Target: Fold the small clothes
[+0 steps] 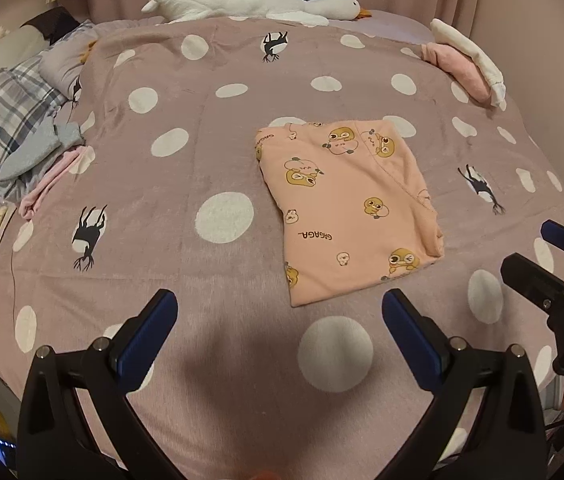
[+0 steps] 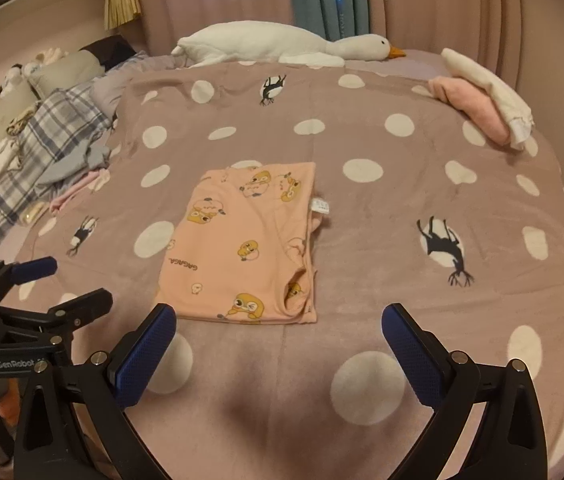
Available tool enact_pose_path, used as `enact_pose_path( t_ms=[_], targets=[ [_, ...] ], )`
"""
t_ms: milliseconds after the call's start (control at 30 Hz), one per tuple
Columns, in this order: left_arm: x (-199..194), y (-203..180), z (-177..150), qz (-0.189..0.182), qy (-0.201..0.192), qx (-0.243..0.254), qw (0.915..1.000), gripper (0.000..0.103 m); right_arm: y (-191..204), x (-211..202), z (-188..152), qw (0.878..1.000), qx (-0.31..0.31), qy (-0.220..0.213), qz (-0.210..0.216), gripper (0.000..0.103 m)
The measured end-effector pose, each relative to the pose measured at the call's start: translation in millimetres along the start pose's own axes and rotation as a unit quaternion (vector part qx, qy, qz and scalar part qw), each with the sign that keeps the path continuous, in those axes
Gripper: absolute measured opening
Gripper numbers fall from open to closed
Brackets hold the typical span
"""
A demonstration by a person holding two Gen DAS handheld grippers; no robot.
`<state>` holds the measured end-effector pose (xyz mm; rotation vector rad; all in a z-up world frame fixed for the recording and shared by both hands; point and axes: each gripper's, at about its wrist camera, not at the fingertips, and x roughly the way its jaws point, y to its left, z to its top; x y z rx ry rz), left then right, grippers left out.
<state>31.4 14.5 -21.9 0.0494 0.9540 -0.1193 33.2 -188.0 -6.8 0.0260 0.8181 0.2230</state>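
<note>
From the left wrist view, the left gripper (image 1: 280, 312) hangs over the near part of the bed with its two blue-padded fingers (image 1: 146, 338) spread wide and nothing between them. One folded peach garment (image 1: 345, 208), printed with yellow cartoon ducks, lies flat on the mauve polka-dot blanket (image 1: 202, 160), a little ahead and to the right of that gripper and apart from it. At the right edge the right gripper (image 1: 541, 256) shows from the side, its two fingers parted and empty. One white goose plush (image 1: 250, 0) lies along the far edge of the bed. At the far right corner sit two folded pieces, a pink one (image 1: 457, 68) with a white one (image 1: 469, 54) lying on it. On the left a loose heap (image 1: 38, 156) holds a grey-blue and a pale pink item beside a plaid cloth (image 1: 2, 112). From the right wrist view, the right gripper (image 2: 278, 326) is likewise released, fingers wide, just short of the garment's near hem (image 2: 246, 316); the garment (image 2: 250, 240) shows one white label (image 2: 320, 205) at its right edge. The left gripper (image 2: 74, 280) appears at the lower left, parted and empty. The one goose (image 2: 282, 44) and the two-piece stack (image 2: 481, 108) sit at the back.
</note>
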Motion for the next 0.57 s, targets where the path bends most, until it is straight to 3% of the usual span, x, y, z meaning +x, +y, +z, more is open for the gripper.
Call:
enact_pose_path(
  t_ms=[567],
  targets=[
    [3, 12, -9, 0.014, 0.012, -0.022, 0.9996, 0.103, 12, 4, -4, 1.0, -0.018, 0.018, -0.003, 0.102]
  ],
)
